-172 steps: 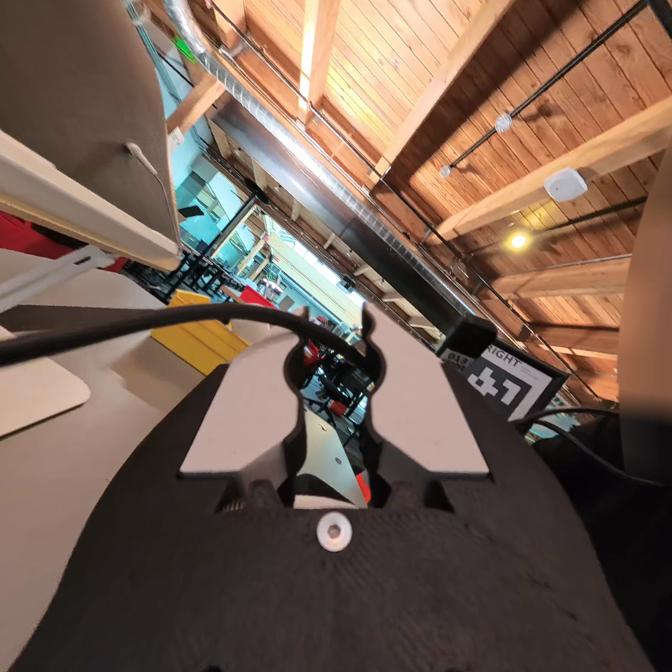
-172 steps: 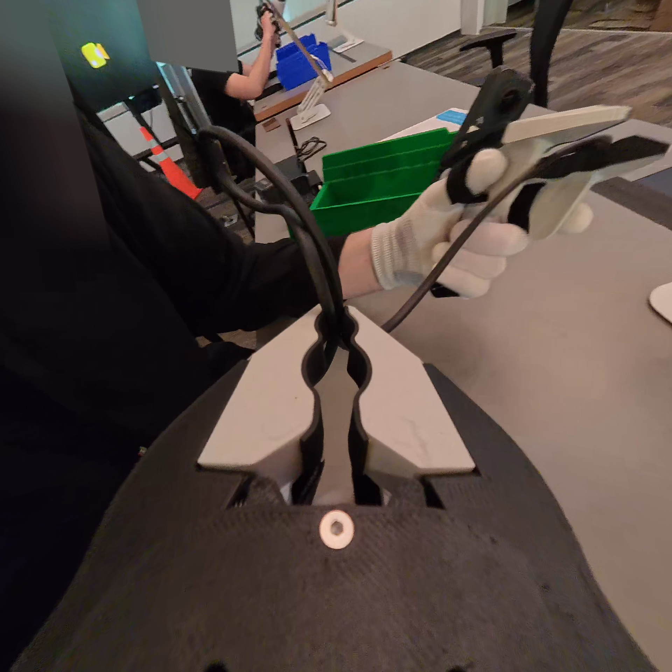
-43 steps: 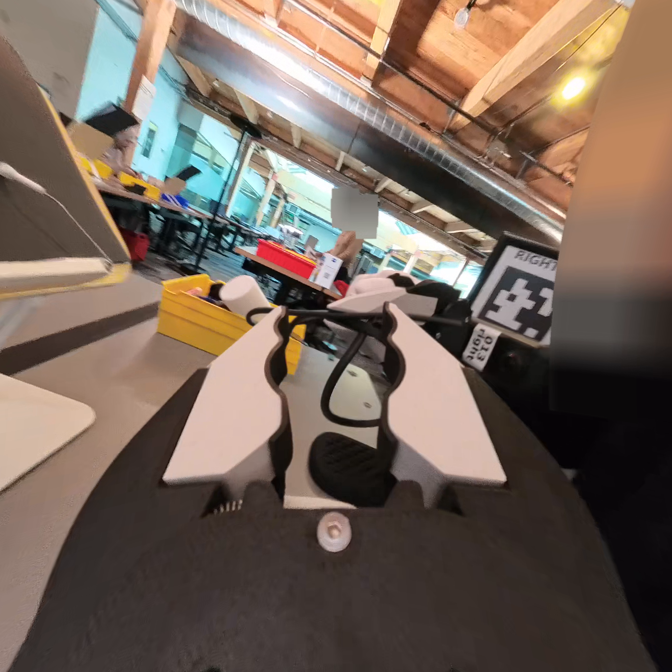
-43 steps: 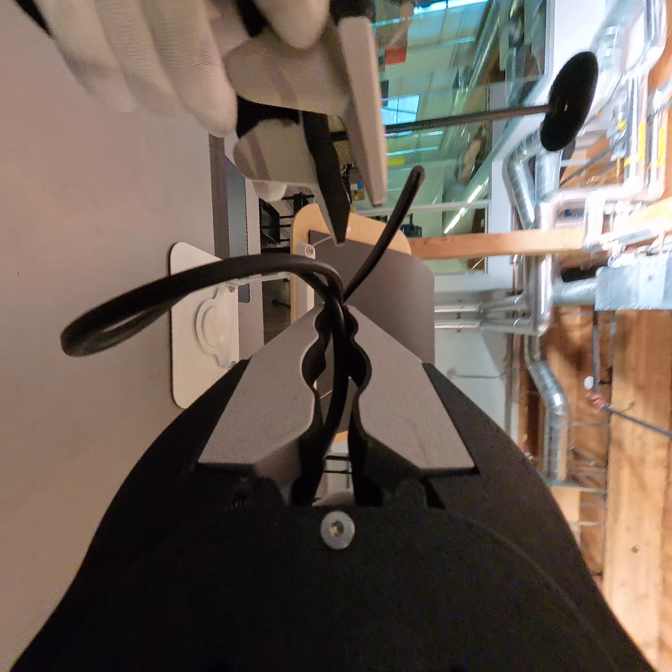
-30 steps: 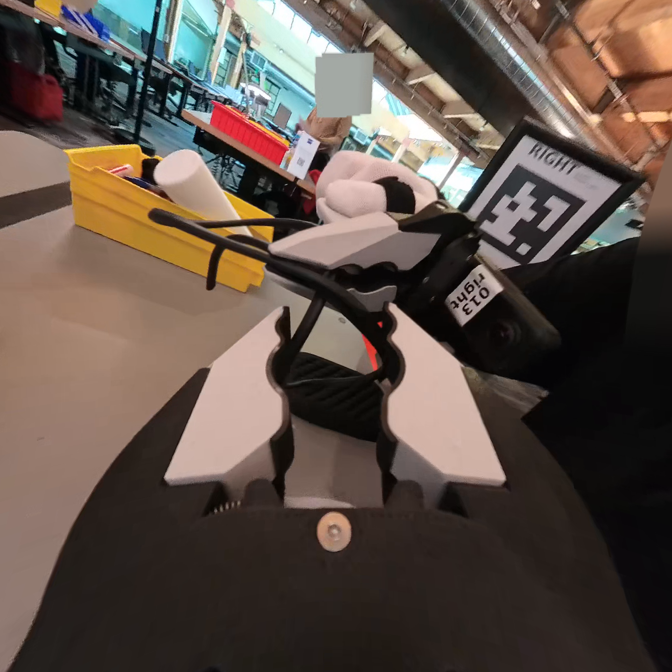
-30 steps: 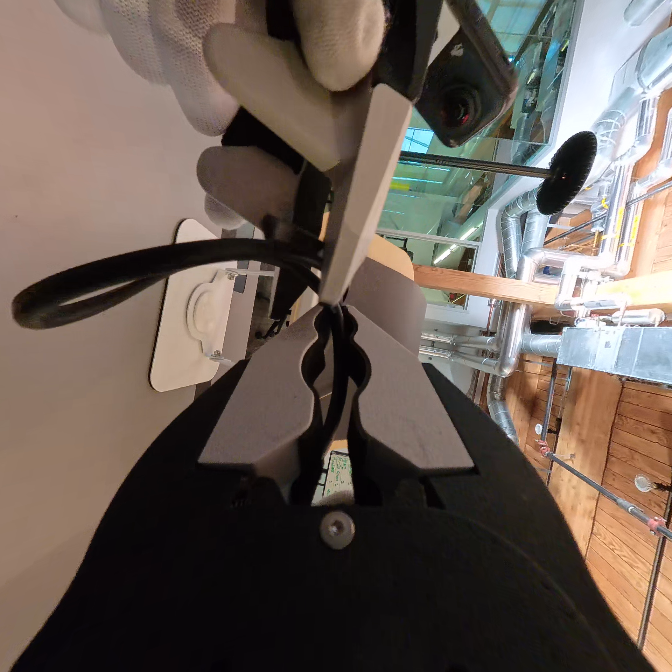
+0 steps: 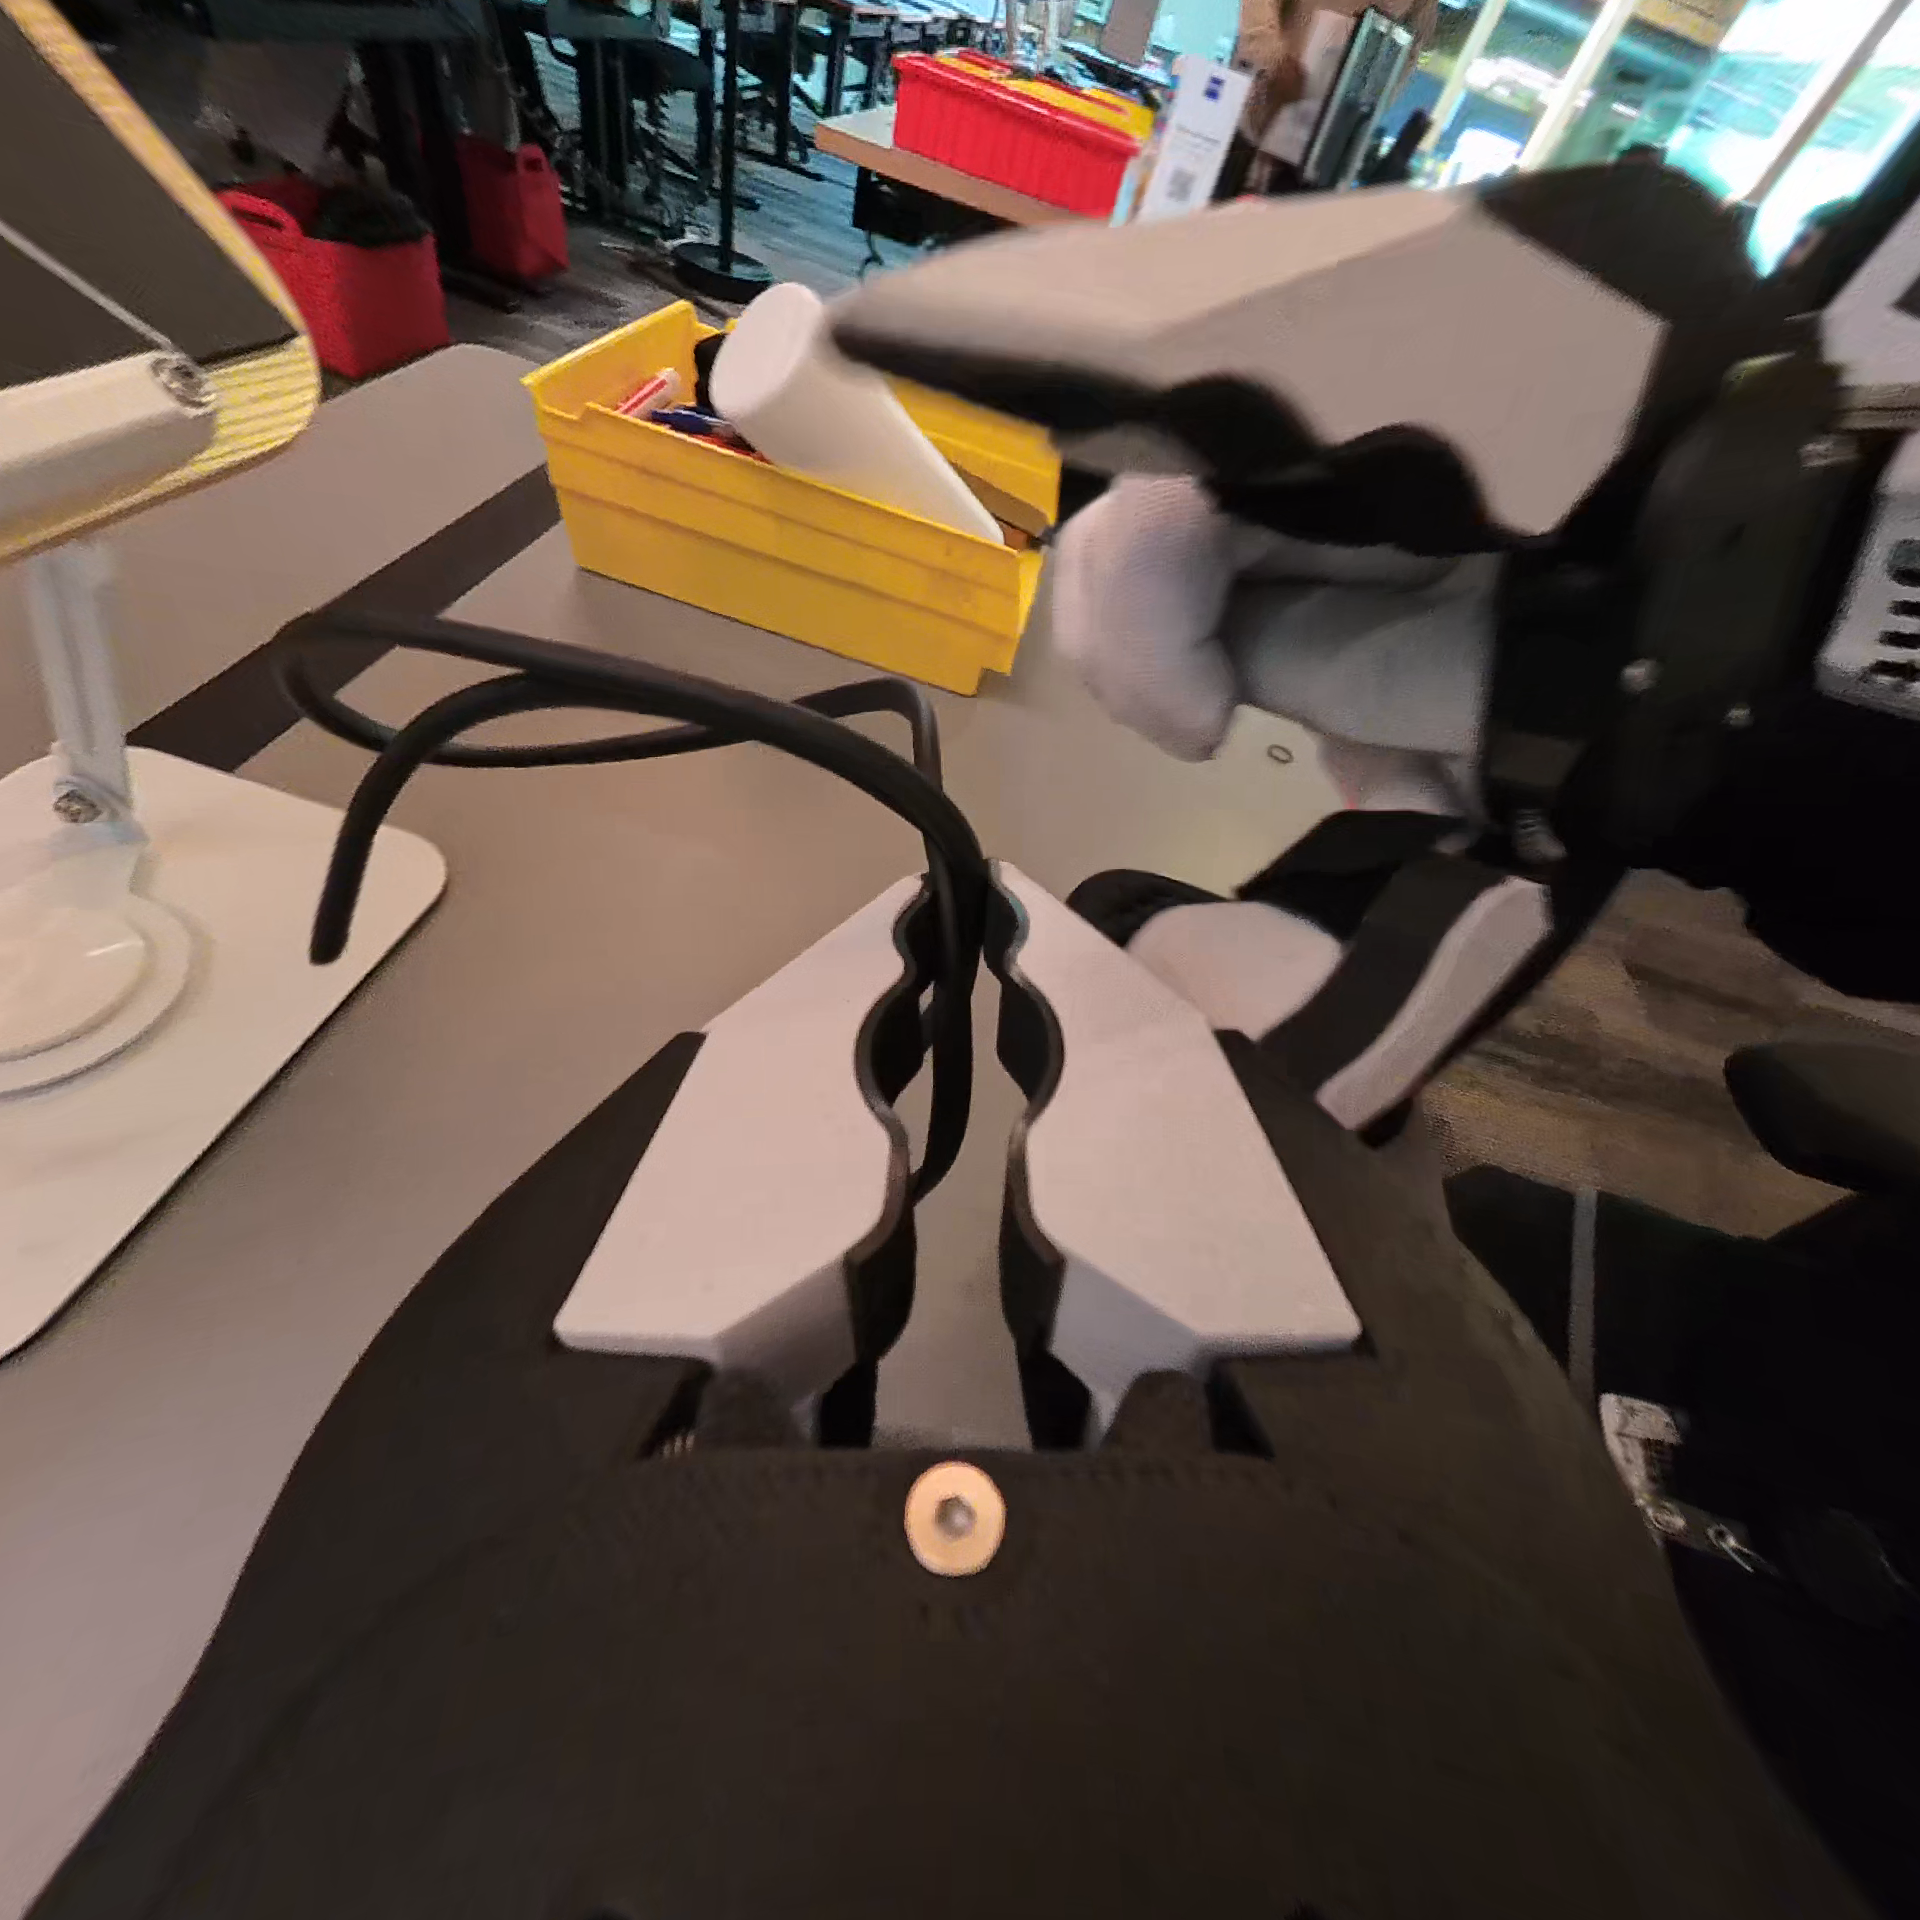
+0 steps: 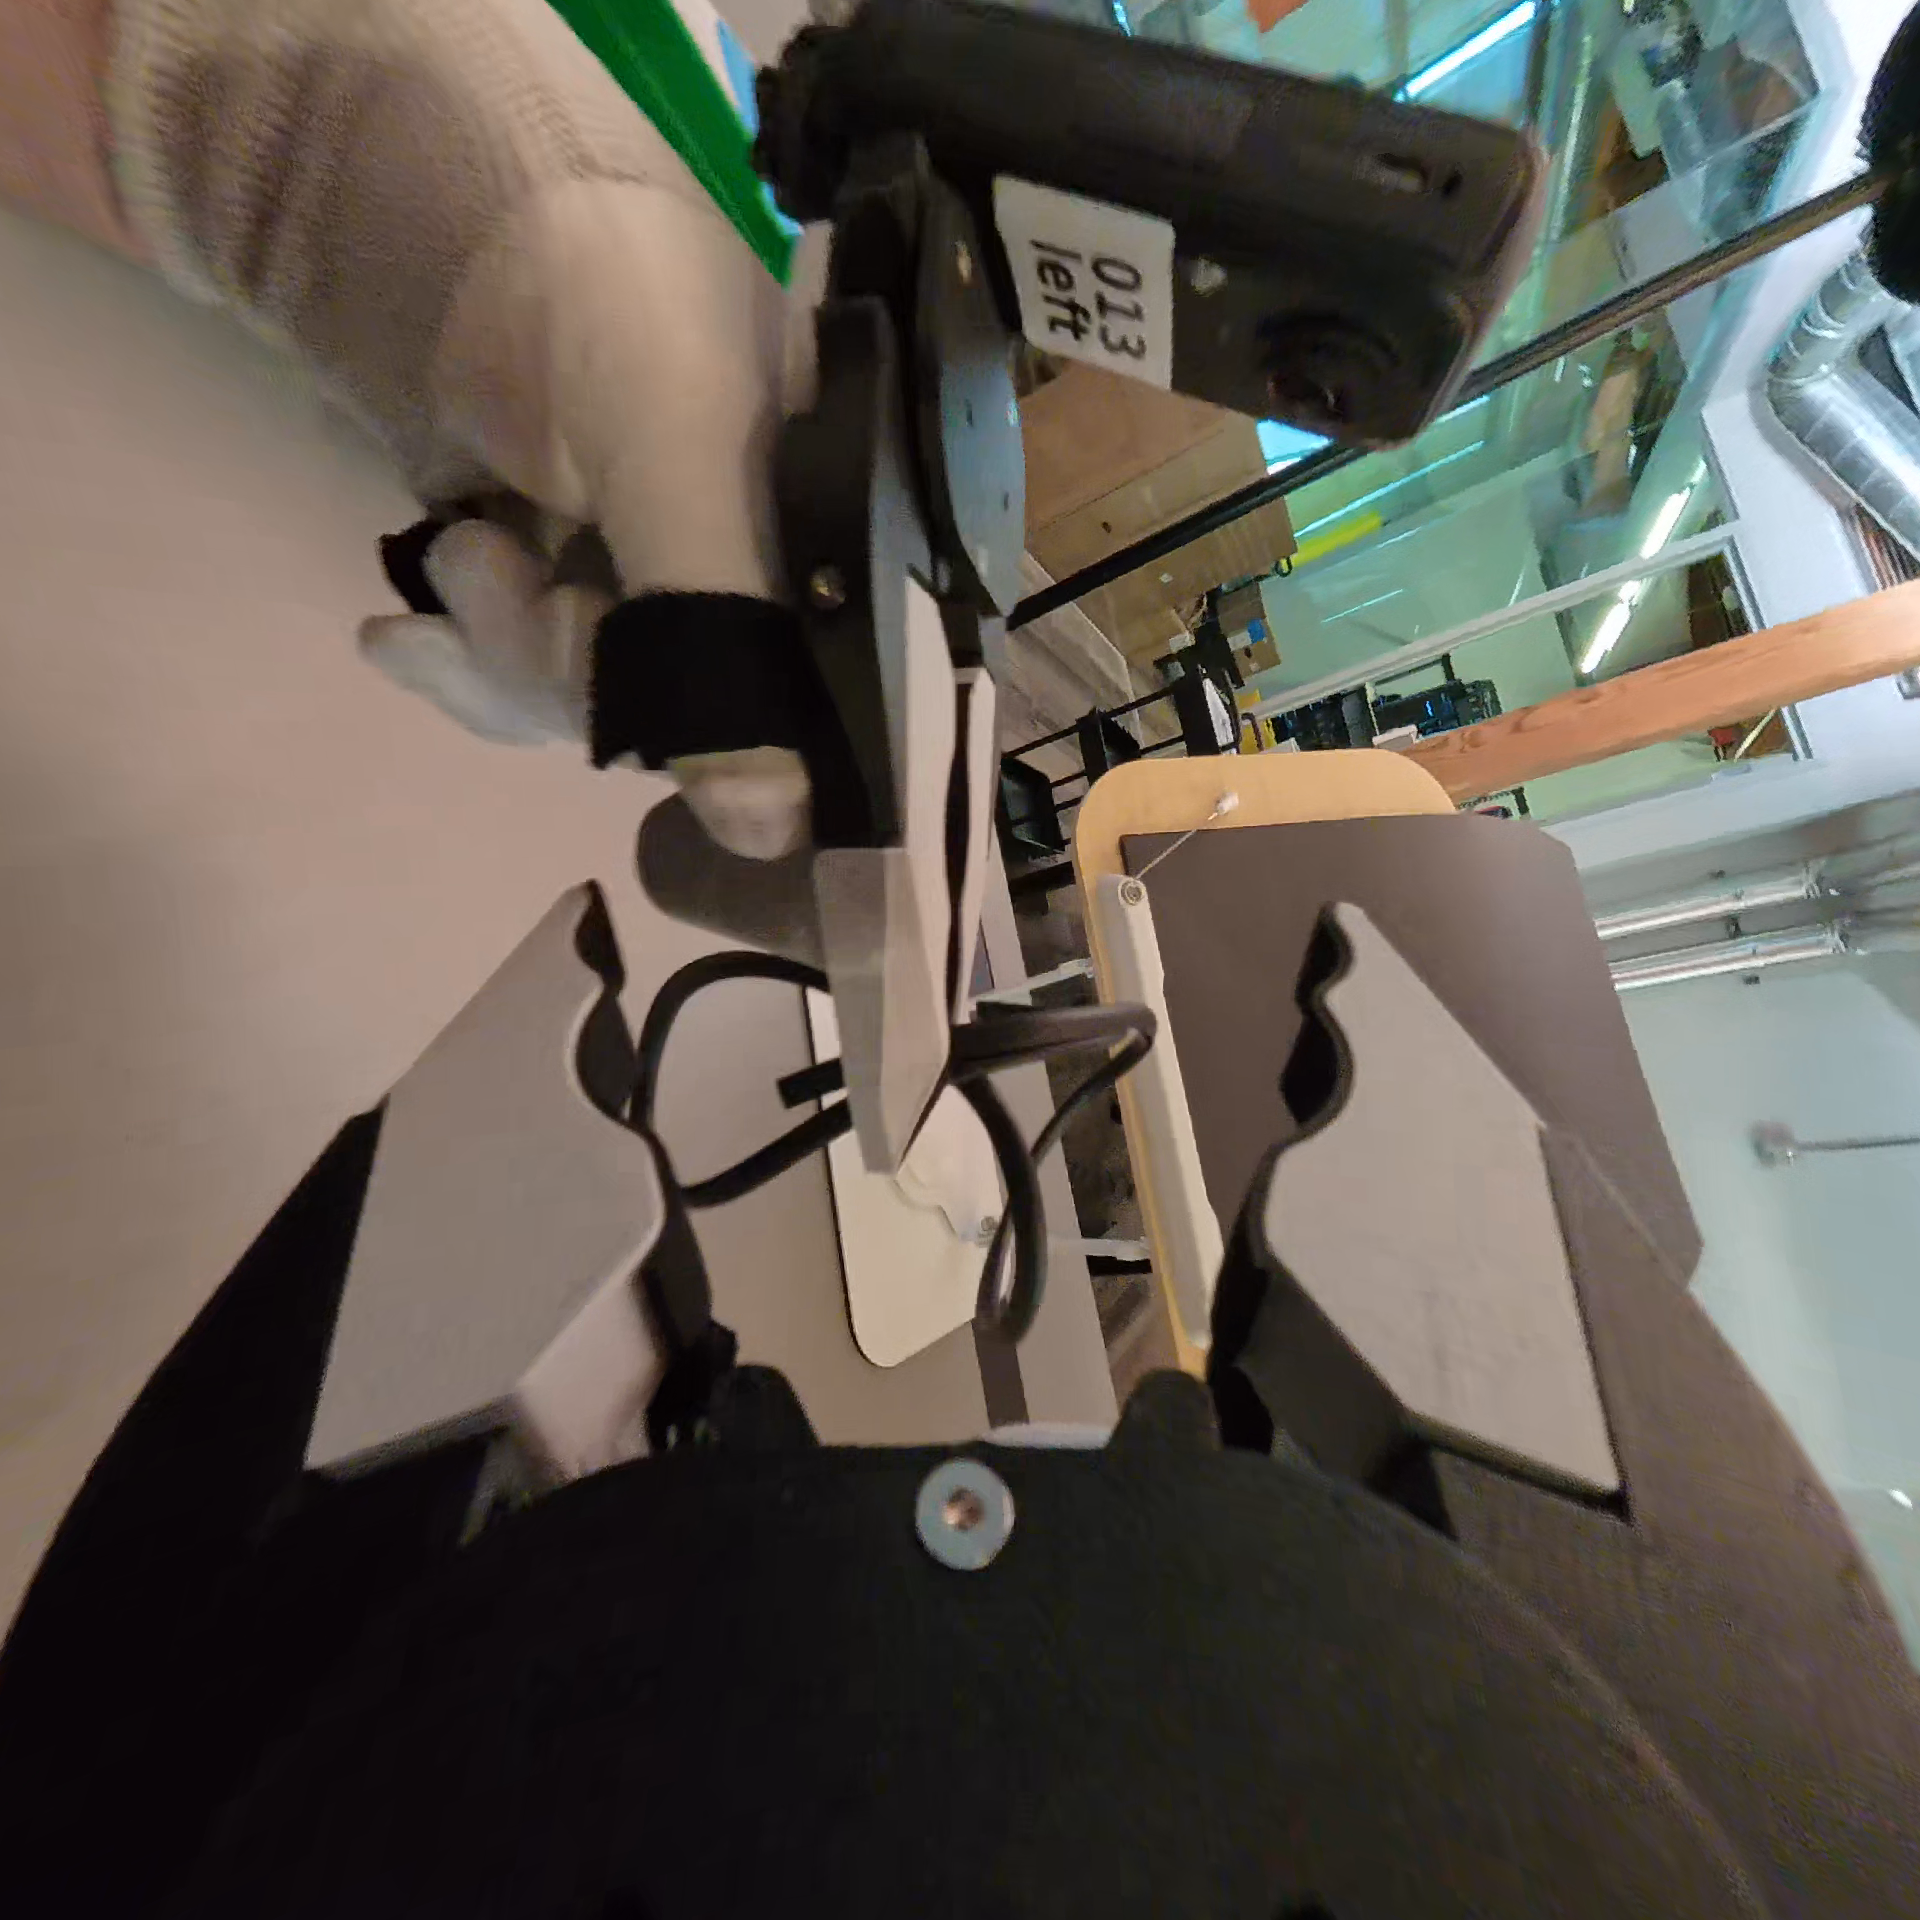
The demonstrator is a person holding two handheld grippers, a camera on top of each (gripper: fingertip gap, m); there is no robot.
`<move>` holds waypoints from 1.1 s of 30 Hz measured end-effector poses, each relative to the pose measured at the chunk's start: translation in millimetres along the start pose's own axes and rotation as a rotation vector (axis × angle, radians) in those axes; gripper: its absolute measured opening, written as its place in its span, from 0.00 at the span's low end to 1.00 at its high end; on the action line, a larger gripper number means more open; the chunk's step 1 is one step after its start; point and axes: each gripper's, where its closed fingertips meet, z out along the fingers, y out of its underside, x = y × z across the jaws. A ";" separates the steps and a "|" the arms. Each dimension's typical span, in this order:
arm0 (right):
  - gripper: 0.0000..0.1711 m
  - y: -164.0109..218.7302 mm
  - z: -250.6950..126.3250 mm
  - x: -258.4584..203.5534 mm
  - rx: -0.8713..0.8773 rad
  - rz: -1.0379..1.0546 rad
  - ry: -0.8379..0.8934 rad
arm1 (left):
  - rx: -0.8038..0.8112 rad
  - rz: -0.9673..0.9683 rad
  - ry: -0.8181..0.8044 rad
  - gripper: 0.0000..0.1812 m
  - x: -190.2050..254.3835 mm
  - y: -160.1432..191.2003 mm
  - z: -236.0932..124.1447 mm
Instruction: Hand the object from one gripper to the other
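Observation:
A black cable (image 7: 623,696) is pinched between the tips of my left gripper (image 7: 958,888), which is shut on it. The cable loops out to the left above the grey table (image 7: 623,935), with one loose end hanging. My right gripper is open and empty. Its fingers (image 7: 1299,312) show at the upper right of the left wrist view, held by a white-gloved hand (image 7: 1164,623). In the right wrist view my right gripper (image 8: 966,904) stands wide open. The left gripper (image 8: 894,1143) and the cable (image 8: 665,1039) lie between and beyond its jaws.
A yellow bin (image 7: 790,551) holding a white cylinder (image 7: 831,416) stands at the back of the table. A white stand base (image 7: 156,987) sits at the left and carries a dark board (image 8: 1351,935). A green bin (image 8: 707,135) is at the table's far side. Tip to tip, the grippers are about 5 cm apart.
My right gripper, which was shut on the cable, has opened and let it go. My left gripper, open around the cable a second ago, has shut on it.

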 end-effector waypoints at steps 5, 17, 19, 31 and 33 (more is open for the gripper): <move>0.53 7.3 5.6 -7.2 0.022 0.025 -0.028 | 0.042 -0.017 0.048 0.03 6.0 -9.7 -8.9; 0.29 24.3 2.3 -6.9 0.025 0.035 -0.046 | 0.065 -0.023 0.191 0.03 32.8 -16.1 -11.9; 0.23 25.4 0.6 -7.6 0.023 0.038 -0.053 | 0.072 -0.027 0.207 0.03 35.0 -17.0 -12.4; 0.06 35.6 0.1 -6.4 -0.019 0.109 -0.077 | 0.103 -0.049 0.211 0.05 32.3 -20.1 -11.7; 0.05 37.1 0.4 -7.3 -0.017 0.143 -0.090 | 0.091 -0.027 0.188 0.06 32.5 -19.5 -10.7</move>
